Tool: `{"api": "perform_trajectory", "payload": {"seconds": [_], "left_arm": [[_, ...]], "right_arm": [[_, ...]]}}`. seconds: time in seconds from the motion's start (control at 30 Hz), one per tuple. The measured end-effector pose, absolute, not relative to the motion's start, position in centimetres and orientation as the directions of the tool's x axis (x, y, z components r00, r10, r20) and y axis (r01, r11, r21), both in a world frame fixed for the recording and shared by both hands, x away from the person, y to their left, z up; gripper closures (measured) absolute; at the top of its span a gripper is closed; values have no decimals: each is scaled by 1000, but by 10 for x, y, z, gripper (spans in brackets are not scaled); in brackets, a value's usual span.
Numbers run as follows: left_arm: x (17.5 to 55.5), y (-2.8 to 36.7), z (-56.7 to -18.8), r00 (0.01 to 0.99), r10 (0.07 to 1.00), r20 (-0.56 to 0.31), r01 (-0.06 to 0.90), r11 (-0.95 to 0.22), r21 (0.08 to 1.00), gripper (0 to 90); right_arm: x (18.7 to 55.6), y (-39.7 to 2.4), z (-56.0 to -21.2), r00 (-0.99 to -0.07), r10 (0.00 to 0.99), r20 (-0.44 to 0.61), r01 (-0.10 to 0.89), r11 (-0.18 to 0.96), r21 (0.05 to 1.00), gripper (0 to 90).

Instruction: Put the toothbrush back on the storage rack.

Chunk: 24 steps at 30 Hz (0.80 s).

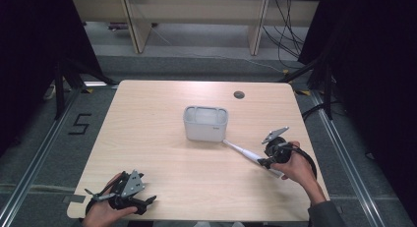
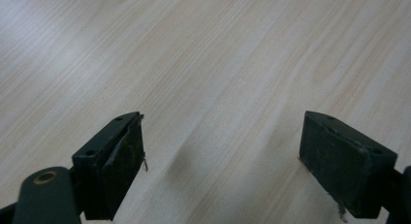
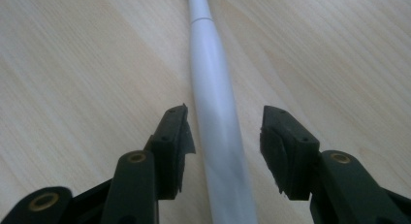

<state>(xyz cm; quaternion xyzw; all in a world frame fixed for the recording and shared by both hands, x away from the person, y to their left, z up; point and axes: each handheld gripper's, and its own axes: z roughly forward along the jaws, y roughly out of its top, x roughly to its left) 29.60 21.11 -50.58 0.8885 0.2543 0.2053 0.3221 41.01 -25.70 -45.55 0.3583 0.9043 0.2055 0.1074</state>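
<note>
Looks like a toothbrush-and-holder job, roughly at the midpoint or just past a set-down. White electric-toothbrush-style wand point(image 1: 248, 156) lying flat on the wooden table point(image 1: 162, 153), right of centre, slanting from near-right up toward the white holder box point(image 1: 206, 123), thin tip almost touching the box's near right corner. Not inside the box, just lying beside it.

Right gripper point(image 1: 268, 162) parked over the thick near end of the wand. From the right gripper view: wand point(image 3: 215, 136) running straight up between the jaws, jaws about half open, a gap on both sides, pads not pressing. So nothing held there.

Left gripper point(image 1: 147, 201) resting at the near-left table edge, well apart from everything. Left gripper view: jaws spread wide over bare table point(image 2: 203, 64), nothing between them.

Best guess on progress: wand out on the table, not gripped, box standing upright mid-table. If the box is the goal, still to do: grab, lift, drop in. Can't tell what's in the box from here.
</note>
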Motion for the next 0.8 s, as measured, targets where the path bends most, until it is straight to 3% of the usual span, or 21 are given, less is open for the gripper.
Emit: {"api": "perform_trajectory", "payload": {"seconds": [0.8], "left_arm": [[296,212,-505,785,585,204,319,-663,677,157]], "right_arm": [[433,-236,-469,-752,658,-34,623,728,287,567]]}}
